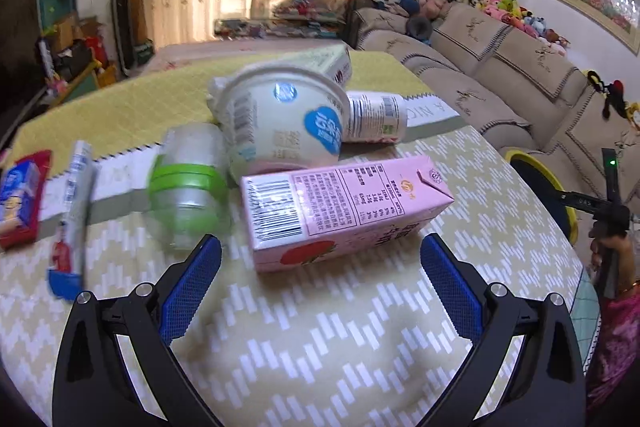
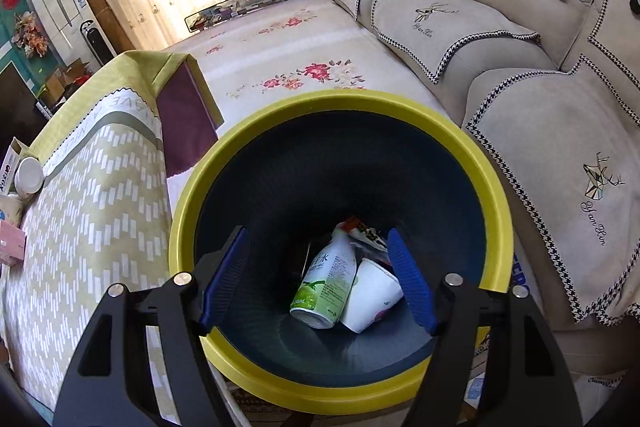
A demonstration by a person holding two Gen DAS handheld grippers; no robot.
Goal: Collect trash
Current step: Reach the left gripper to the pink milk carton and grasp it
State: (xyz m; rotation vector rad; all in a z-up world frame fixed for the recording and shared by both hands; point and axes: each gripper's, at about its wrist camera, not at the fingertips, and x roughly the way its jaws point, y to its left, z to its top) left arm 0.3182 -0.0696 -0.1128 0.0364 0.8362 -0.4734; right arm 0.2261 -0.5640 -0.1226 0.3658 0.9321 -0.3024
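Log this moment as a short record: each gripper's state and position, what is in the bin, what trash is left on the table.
left gripper: open, empty, facing the pink carton
right gripper: open, empty, above the bin
in bin: green-label bottle, white cup, a wrapper
on table: pink carton, yogurt tub, clear bottle with green band, small white bottle, red snack packet

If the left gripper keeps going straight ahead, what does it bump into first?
Probably the pink carton: it lies right ahead of the open left gripper, between its fingers. Depth is a bit unclear.
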